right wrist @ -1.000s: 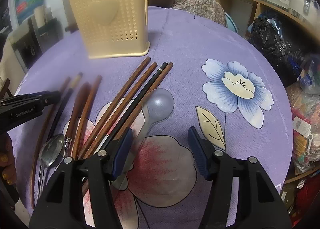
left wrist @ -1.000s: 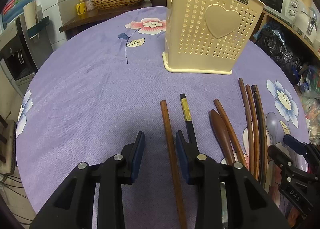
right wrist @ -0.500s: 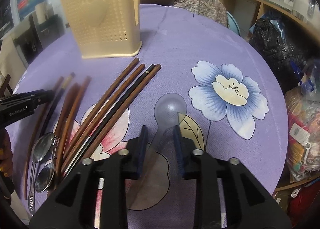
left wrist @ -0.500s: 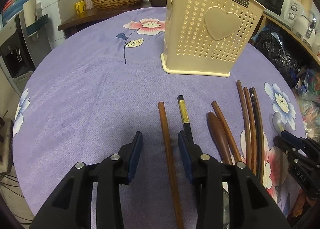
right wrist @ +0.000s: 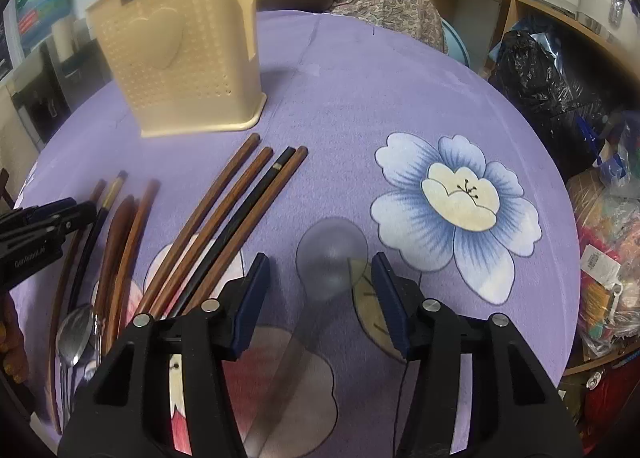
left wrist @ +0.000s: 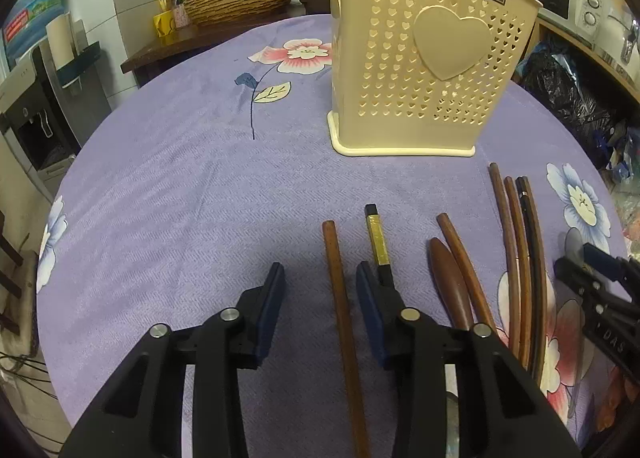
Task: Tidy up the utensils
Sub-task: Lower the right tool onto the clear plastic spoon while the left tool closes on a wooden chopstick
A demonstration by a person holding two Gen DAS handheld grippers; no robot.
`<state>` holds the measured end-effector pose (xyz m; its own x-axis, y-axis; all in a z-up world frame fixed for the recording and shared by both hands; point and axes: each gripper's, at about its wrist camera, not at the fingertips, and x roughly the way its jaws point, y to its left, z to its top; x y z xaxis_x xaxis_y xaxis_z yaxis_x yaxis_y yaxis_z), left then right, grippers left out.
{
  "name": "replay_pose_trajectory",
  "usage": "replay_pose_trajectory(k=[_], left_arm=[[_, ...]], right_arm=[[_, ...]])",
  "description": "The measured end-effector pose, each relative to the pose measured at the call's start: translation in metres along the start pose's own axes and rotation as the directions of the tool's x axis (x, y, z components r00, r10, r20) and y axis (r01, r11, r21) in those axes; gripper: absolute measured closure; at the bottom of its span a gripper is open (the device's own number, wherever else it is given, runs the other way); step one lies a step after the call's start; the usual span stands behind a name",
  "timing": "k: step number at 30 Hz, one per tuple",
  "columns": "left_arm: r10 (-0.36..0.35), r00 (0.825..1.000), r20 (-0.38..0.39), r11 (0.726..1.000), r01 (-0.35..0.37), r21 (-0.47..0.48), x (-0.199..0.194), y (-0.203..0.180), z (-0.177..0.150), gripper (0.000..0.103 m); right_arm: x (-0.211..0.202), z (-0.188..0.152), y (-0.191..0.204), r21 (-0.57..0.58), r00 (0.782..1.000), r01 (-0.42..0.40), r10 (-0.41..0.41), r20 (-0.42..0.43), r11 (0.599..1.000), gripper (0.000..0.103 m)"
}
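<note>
Now both sets of fingers gape empty: left gripper (left wrist: 320, 290) straddles a brown chopstick (left wrist: 340, 298) lying on the counter (left wrist: 180, 197), right gripper (right wrist: 320, 282) straddles a translucent spoon (right wrist: 331, 254), cream utensil holder (left wrist: 416, 69) standing behind.

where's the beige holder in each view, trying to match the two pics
Left wrist: the holder stands upper right of centre, heart face toward the camera, beyond the left gripper.
Right wrist: the holder stands upper left, beyond the right gripper.
Shared landmark: the four chopsticks lying side by side, right in the left view, centre-left in the right.
</note>
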<state>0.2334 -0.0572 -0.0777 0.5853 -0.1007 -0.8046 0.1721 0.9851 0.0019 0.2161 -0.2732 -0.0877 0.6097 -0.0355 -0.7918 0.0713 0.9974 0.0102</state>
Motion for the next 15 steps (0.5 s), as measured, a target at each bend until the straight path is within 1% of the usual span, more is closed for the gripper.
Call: replay_pose_trajectory(k=[4, 5, 7, 15], left_arm=[[0.004, 1.0, -0.005, 1.0, -0.004, -0.011, 0.0018, 0.0047, 0.0043, 0.083], [0.003, 1.0, -0.006, 1.0, -0.003, -0.013, 0.0019, 0.0053, 0.0047, 0.088], [0.006, 1.0, -0.005, 1.0, -0.006, -0.009, 0.0023, 0.0055, 0.005, 0.091], [0.008, 1.0, 0.0, 1.0, -0.008, 0.007, 0.0029, 0.0018, 0.0059, 0.093]], right_arm=[[0.0065, 0.0103, 0.0015, -0.002, 1.0, -0.002, 0.002, -0.001, 1.0, 0.064], [0.0072, 0.0115, 0.0011, -0.002, 1.0, -0.002, 0.002, 0.0, 1.0, 0.066], [0.0079, 0.013, 0.001, -0.005, 1.0, -0.002, 0.002, 0.0, 1.0, 0.066], [0.0071, 0.0132, -0.0002, -0.01, 1.0, -0.009, 0.009, 0.007, 1.0, 0.066]])
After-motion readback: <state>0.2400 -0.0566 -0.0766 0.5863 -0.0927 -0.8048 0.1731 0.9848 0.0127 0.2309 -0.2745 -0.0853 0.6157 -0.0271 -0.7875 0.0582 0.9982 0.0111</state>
